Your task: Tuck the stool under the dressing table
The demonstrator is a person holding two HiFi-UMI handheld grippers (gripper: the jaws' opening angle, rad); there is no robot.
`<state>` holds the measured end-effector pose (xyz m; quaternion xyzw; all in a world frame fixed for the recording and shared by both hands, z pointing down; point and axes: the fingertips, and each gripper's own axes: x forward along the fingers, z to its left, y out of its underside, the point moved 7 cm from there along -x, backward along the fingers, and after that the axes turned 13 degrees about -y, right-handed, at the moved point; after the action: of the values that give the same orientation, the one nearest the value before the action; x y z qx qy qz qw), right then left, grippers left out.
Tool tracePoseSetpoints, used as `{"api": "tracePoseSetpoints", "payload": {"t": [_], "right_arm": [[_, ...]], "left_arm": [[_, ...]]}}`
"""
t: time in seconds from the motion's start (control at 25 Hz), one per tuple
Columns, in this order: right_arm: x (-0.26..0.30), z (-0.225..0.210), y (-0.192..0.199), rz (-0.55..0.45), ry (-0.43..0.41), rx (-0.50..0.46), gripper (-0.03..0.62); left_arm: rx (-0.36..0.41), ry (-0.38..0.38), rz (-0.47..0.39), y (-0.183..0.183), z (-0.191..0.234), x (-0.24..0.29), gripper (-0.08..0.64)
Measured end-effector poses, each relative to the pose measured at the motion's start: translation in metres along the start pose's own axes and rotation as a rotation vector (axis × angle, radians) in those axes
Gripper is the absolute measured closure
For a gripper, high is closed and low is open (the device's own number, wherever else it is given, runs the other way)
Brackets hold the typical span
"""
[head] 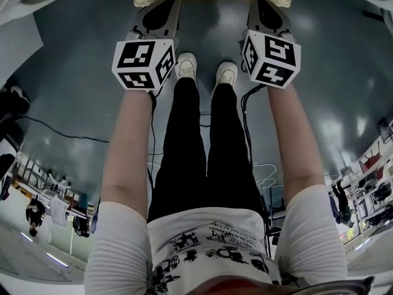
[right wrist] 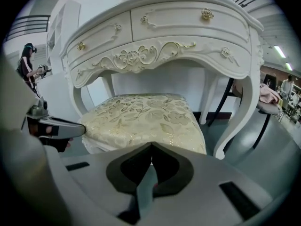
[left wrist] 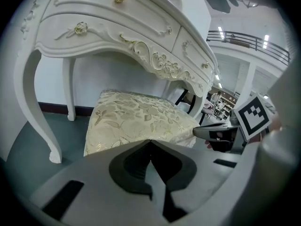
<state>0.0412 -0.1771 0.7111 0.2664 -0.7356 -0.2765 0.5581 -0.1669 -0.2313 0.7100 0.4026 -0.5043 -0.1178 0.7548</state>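
Evidently the push is in hand: the stool (right wrist: 146, 117) sits between the legs of the table (right wrist: 178, 27), its far part beneath the drawers and its near edge out toward the person. I'd judge the next move calls for an even shove from both sides, so it runs straight and misses the curved legs. The left gripper (left wrist: 150, 141) and right gripper (right wrist: 151, 144) each have their jaws pressed fully together, holding nothing, tips at the seat's near edge, left and right of its middle; whether they actually touch the cushion I cannot tell.
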Motion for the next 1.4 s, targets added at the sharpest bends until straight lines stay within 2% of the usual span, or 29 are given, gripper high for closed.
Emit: {"api": "tracePoseSetpoints", "payload": {"t": [0.16, 0.84, 1.08, 1.24, 1.4], "right_arm": [[-0.003, -0.030, -0.021, -0.018, 0.001, -0.019, 0.575], [0.050, -0.044, -0.073, -0.042, 0.029, -0.080, 0.575], [0.053, -0.046, -0.077, -0.033, 0.047, -0.100, 0.575], [0.048, -0.044, -0.079, -0.018, 0.044, -0.080, 0.575], [0.027, -0.029, -0.081, -0.017, -0.007, -0.047, 0.575]], "left_arm": [[-0.005, -0.022, -0.024, -0.026, -0.021, 0.018, 0.540], [0.063, -0.041, -0.058, -0.078, 0.008, 0.070, 0.540], [0.084, -0.023, -0.054, -0.080, 0.007, 0.073, 0.540], [0.115, -0.043, -0.069, -0.086, 0.008, 0.066, 0.540], [0.076, -0.049, -0.106, -0.096, 0.012, 0.044, 0.540]]}}
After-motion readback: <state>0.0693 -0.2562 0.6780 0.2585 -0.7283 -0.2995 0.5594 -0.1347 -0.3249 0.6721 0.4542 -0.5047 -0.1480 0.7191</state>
